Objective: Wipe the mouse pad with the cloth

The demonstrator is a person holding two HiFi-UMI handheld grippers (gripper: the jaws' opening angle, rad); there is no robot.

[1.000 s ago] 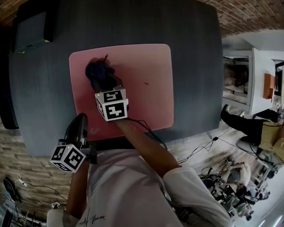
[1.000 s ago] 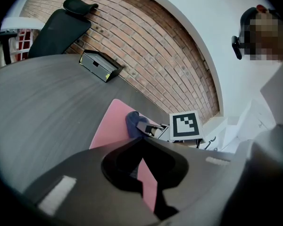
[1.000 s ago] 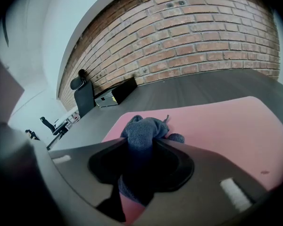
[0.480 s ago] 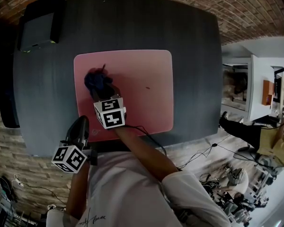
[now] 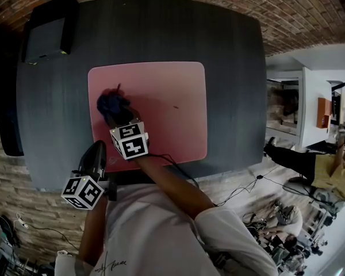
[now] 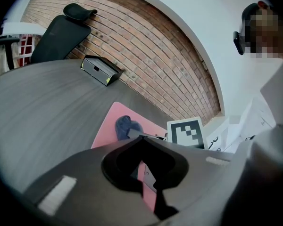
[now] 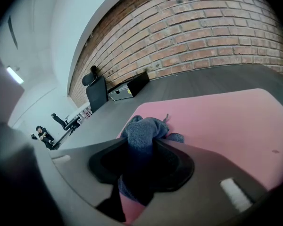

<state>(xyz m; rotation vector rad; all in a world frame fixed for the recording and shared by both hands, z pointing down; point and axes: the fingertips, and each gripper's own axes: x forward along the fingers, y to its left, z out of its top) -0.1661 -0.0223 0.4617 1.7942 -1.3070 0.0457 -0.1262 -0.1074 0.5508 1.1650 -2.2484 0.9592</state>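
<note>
Two tongs are in our hands: our right tongs (image 5: 119, 114) are clamped tight on the dark blue cloth (image 5: 110, 102), which sits bunched on the pink mouse pad (image 5: 167, 96) close to its left edge. Our left tongs (image 5: 96, 155) are closed with nothing between them, hanging over the near edge of the dark counter (image 5: 233, 68), just beside the pad's near left corner and apart from the cloth.

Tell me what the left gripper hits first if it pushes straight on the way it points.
Probably the right gripper, shut on the blue cloth, which sits right in line with the left gripper. If that line dips, the pink mouse pad comes first; depth is unclear.
</note>
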